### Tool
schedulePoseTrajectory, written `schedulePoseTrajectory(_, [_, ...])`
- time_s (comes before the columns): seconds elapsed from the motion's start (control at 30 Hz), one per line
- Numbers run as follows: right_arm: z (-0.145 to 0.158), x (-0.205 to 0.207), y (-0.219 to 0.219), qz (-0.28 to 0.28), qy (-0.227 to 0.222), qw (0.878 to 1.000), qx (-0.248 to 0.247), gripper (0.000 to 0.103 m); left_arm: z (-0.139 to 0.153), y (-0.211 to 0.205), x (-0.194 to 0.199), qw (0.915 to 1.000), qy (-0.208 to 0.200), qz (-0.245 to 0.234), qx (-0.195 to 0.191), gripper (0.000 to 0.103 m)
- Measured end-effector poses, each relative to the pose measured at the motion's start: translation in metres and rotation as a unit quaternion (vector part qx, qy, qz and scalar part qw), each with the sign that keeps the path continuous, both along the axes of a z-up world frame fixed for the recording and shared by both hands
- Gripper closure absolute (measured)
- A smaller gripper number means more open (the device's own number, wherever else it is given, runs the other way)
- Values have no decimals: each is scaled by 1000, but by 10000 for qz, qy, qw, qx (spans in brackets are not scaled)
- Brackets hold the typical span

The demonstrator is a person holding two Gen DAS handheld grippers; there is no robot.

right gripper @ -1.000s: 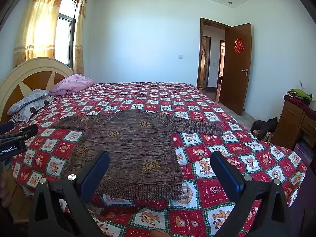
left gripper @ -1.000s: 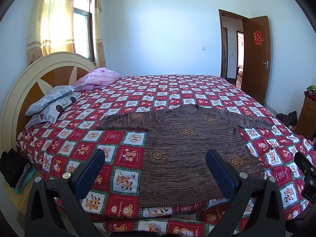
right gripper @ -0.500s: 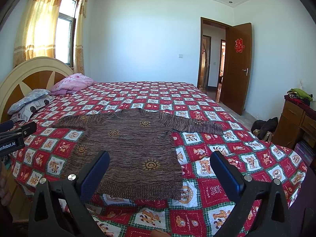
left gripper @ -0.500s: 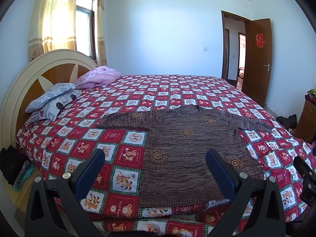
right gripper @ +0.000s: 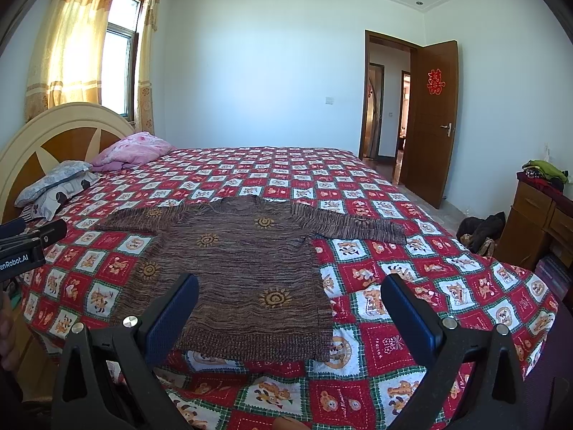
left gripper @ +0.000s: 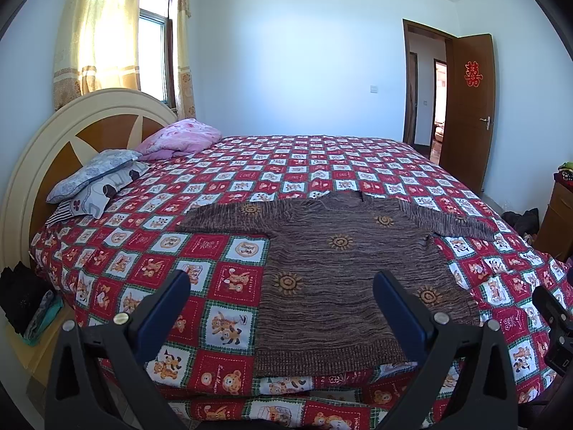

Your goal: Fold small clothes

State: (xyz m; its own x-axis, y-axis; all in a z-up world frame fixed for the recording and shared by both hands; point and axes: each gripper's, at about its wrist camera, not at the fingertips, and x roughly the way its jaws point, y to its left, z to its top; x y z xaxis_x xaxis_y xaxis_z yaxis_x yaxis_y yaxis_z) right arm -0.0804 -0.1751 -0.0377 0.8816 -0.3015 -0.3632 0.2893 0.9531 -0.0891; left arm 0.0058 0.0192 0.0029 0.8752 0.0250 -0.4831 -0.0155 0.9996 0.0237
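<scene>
the brown sweater (left gripper: 343, 272) lies flat, sleeves spread, at the bed's (left gripper: 293, 165) near edge. the left gripper (left gripper: 281, 297) and right gripper (right gripper: 290, 301) hover released, empty. each should probably pinch a sleeve end and fold inward.

Left hand-held gripper (left gripper: 281, 295): jaws spread wide, blue-padded fingers (left gripper: 163, 313) level, nothing between them. Right hand-held gripper (right gripper: 290, 299): jaws likewise spread wide, nothing held, fingers (right gripper: 408, 310) level; the left unit's body shows off its left side.
</scene>
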Motion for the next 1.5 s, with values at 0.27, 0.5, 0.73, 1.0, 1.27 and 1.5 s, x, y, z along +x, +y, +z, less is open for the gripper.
schedulePoseTrajectory(0.27, [-1, 2, 0, 40, 25, 10000, 28, 1, -1, 2, 1, 10000, 6, 26, -19, 0])
schedulePoseTrajectory(0.5, [-2, 2, -1, 76, 40, 10000, 47, 1, -1, 3, 1, 10000, 0, 24, -23, 0])
schedulePoseTrajectory(0.73, [-2, 2, 0, 108, 55, 9999, 60, 1, -1, 3, 2, 10000, -3, 36, -16, 0])
schedulePoseTrajectory(1.0, [-7, 5, -3, 264, 86, 9994, 215, 1, -6, 7, 7, 10000, 70, 61, -12, 0])
schedulePoseTrajectory(1.27, [-22, 19, -9, 576, 329, 9967, 459, 1, -18, 6, 17, 9997, 236, -2, 40, 0])
schedulePoseTrajectory(1.5, [-50, 43, -29, 732, 627, 9920, 815, 1, -42, 7, 42, 9986, 521, -11, 33, 0])
